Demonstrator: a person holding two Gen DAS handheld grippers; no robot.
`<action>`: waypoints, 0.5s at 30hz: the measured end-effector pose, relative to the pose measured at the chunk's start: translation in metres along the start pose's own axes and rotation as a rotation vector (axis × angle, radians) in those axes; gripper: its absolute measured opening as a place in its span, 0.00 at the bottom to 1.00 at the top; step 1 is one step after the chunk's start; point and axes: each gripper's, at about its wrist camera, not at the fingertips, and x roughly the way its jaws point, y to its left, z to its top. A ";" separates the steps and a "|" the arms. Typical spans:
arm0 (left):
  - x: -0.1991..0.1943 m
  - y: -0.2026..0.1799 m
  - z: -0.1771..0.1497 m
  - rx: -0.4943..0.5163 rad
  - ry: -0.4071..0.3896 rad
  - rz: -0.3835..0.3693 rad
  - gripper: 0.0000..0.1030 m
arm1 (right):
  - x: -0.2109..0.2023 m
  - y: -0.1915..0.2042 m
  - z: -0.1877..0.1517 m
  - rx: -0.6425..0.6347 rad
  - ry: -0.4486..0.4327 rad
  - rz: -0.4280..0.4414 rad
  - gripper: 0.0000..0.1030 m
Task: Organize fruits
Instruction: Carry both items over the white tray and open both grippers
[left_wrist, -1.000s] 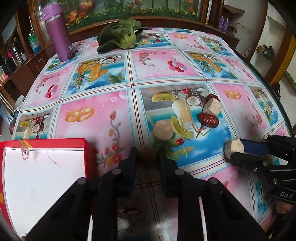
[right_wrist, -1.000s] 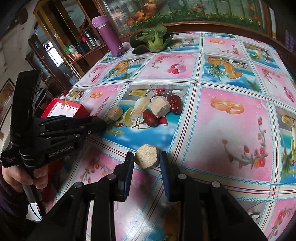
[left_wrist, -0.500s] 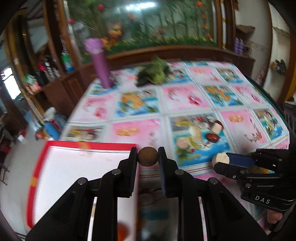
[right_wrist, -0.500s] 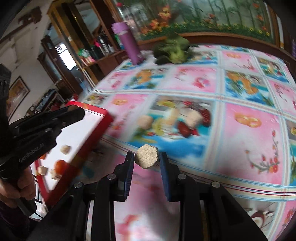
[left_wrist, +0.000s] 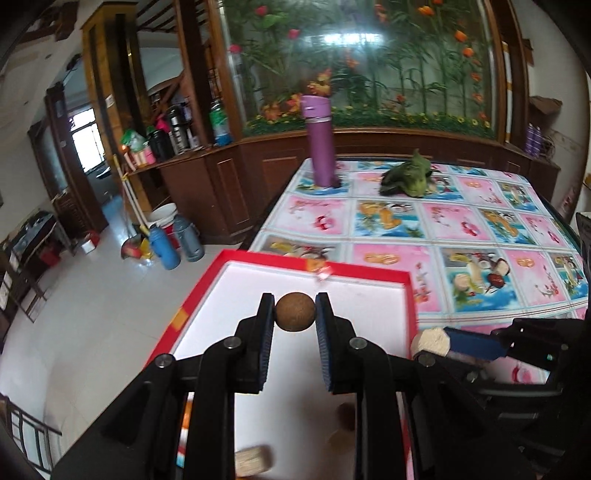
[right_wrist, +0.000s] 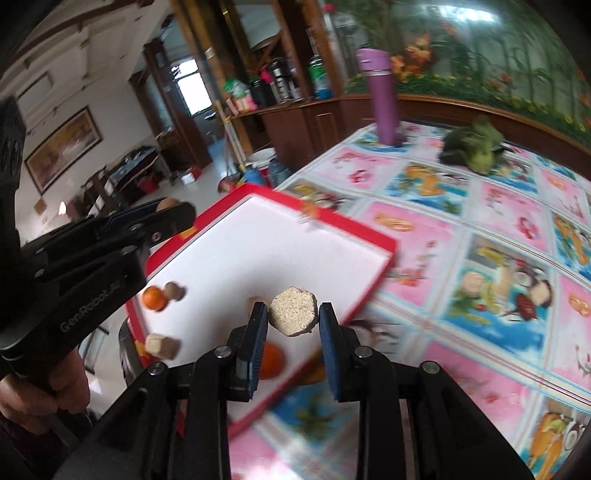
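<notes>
Both grippers have risen from the counter (left_wrist: 461, 225) since the earlier frames and now hang over the red box (left_wrist: 369, 271); the fruits stay clamped.

Left wrist view: the left gripper (left_wrist: 294, 314) has its jaws clenched on a round brown fruit (left_wrist: 295, 312), held across its middle above the white inside of the box; it looks small, light and hard, and being a ball it may roll when released; a beige piece (left_wrist: 251, 459) lies blurred at the near end.

Right wrist view: the right gripper (right_wrist: 293, 314) grasps a beige chunk (right_wrist: 293, 312) by its sides; it seems dry, rough and crumbly, so a gentle grip is wiser; the box already holds a small orange (right_wrist: 154, 298), touching a brown fruit (right_wrist: 174, 291), and one beige cube (right_wrist: 161, 345); a bigger orange (right_wrist: 273, 360) shows behind the jaws.
</notes>
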 end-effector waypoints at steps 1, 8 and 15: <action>0.000 0.005 -0.003 -0.009 0.005 0.003 0.23 | 0.003 0.005 -0.001 -0.012 0.007 0.002 0.26; 0.007 0.037 -0.026 -0.056 0.038 0.041 0.23 | 0.023 0.041 -0.008 -0.075 0.046 -0.010 0.26; 0.019 0.056 -0.045 -0.081 0.092 0.058 0.23 | 0.040 0.063 -0.014 -0.112 0.086 -0.017 0.27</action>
